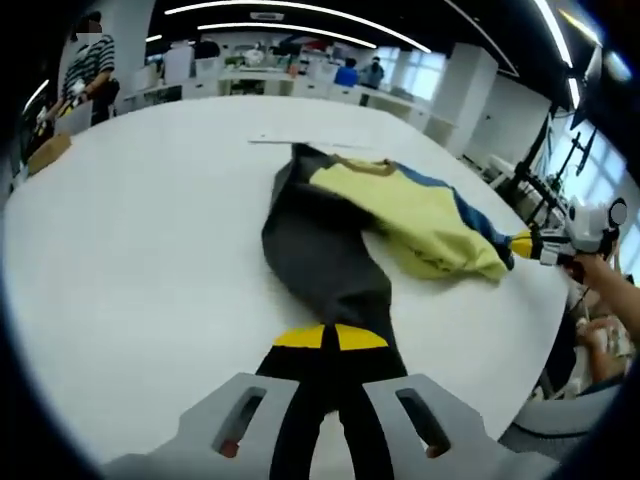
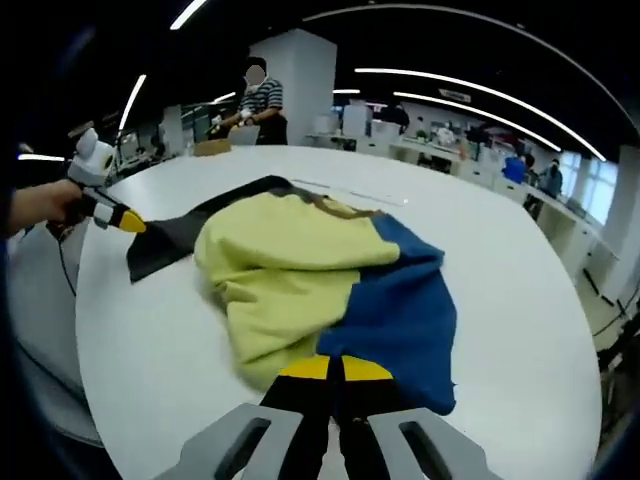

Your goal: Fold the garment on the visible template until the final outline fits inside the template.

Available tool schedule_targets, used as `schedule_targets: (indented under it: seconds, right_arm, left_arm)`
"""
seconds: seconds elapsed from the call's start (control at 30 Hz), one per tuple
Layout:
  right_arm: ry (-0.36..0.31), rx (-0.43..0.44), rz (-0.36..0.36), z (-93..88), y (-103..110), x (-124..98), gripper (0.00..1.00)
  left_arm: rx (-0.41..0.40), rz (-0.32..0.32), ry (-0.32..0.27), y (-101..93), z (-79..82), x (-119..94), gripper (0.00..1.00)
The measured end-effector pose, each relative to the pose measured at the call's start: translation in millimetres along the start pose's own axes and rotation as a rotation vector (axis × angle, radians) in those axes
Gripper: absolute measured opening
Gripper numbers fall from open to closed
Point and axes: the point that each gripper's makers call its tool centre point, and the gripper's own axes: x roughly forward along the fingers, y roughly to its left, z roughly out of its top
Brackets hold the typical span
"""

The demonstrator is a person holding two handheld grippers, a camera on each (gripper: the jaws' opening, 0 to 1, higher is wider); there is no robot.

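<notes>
A garment [image 1: 340,215] of dark grey, pale yellow and blue cloth lies bunched on a round white table [image 1: 150,230]. My left gripper [image 1: 330,338] has its yellow-tipped jaws shut on the dark grey end. That same gripper [image 2: 125,222] comes in from the left in the right gripper view, pinching the grey corner. My right gripper [image 2: 335,368] is shut on the blue hem of the garment [image 2: 300,270]. It also appears at the table's right edge [image 1: 540,245], held by a hand. A faint pale line [image 1: 300,141] marks the table just beyond the garment.
A person in a striped shirt [image 1: 92,65] stands at the table's far side beside a cardboard box [image 1: 48,152]. Office desks and seated people fill the background. Stands and tripods [image 1: 560,150] rise past the right table edge.
</notes>
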Motion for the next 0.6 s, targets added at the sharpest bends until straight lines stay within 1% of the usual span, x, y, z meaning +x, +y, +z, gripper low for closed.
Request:
schedule_targets:
  seconds: [0.03, 0.1, 0.3, 0.37, 0.43, 0.47, 0.53, 0.6]
  right_arm:
    - [0.006, 0.001, 0.002, -2.3, 0.9, 1.9, 0.0]
    - [0.022, 0.012, 0.01, -7.3, 3.1, 4.9, 0.0]
    - [0.046, 0.045, 0.02, -17.1, 3.1, 7.8, 0.0]
    - [0.03, 0.084, 0.028, -15.3, 3.3, 4.8, 0.0]
    - [0.02, 0.113, 0.034, -13.0, 2.3, 1.2, 0.02]
    - [0.021, 0.128, 0.037, -12.5, 2.0, -0.5, 0.05]
    - [0.0, 0.158, 0.048, -8.2, 2.0, -6.0, 0.11]
    - [-0.012, 0.179, 0.048, -4.9, -1.1, -12.6, 0.13]
  left_arm:
    - [0.004, 0.016, 0.007, 4.2, -3.5, 1.3, 0.0]
    - [0.003, 0.028, 0.019, 6.1, -8.1, 2.6, 0.0]
    - [-0.018, 0.051, 0.022, 13.4, -16.0, 7.2, 0.0]
    - [-0.018, 0.06, 0.025, 14.6, -17.5, 6.8, 0.0]
    - [-0.012, 0.07, 0.02, 16.0, -17.6, 5.7, 0.05]
    - [-0.011, 0.075, 0.015, 15.8, -17.6, 4.0, 0.08]
    - [-0.01, 0.08, 0.011, 15.7, -16.7, 1.9, 0.12]
    - [-0.006, 0.089, 0.005, 16.2, -15.3, -0.7, 0.17]
